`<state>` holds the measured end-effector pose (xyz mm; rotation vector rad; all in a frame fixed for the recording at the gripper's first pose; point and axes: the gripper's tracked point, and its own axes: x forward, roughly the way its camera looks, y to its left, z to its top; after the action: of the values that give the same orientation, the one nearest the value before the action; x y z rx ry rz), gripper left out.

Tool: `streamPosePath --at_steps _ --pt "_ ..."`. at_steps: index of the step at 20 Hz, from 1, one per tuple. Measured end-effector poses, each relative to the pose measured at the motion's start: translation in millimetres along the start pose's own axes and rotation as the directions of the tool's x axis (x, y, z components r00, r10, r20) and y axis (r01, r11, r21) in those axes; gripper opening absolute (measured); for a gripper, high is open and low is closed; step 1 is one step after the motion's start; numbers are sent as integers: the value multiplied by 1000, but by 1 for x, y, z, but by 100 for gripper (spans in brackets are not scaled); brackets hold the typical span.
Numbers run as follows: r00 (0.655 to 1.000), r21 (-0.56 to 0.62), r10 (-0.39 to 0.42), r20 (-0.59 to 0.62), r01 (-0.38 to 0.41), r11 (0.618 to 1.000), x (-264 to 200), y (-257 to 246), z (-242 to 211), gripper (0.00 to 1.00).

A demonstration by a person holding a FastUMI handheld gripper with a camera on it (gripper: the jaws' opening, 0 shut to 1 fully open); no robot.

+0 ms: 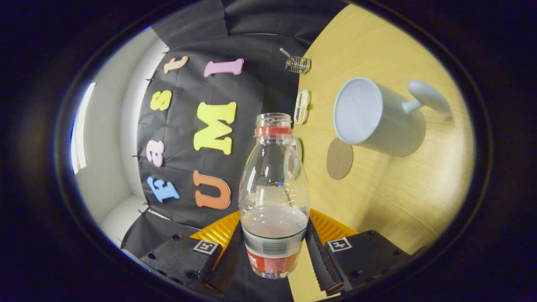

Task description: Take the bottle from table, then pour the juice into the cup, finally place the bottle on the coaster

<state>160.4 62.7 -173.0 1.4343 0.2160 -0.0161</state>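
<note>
The wooden table (402, 184) is appearing rolled sideways, which suggests the gripper is tilting. The pale cup (379, 117) is standing on it beyond the fingers, its open mouth looking empty. The gripper (273, 247) is clamping both fingers on the lower body of the clear plastic bottle (273, 184), which is sitting between them, uncapped and carrying a little pinkish juice near the label. It is likely handling light, thin-walled and somewhat slippery, so the low grip at the labelled band seems sound. The round coaster (339, 158) is lying bare just beside the cup. A small glass jar (298, 64) is resting farther off.
</note>
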Motion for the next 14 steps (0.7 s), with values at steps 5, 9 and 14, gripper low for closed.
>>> streamPosePath --at_steps 5,9,14 --pt "1000 105 2 -18 0 994 0 -4 4 79" --pt "1000 141 12 -23 -8 990 -3 0 3 79" --pt "999 195 38 -14 -34 980 -5 3 8 80"
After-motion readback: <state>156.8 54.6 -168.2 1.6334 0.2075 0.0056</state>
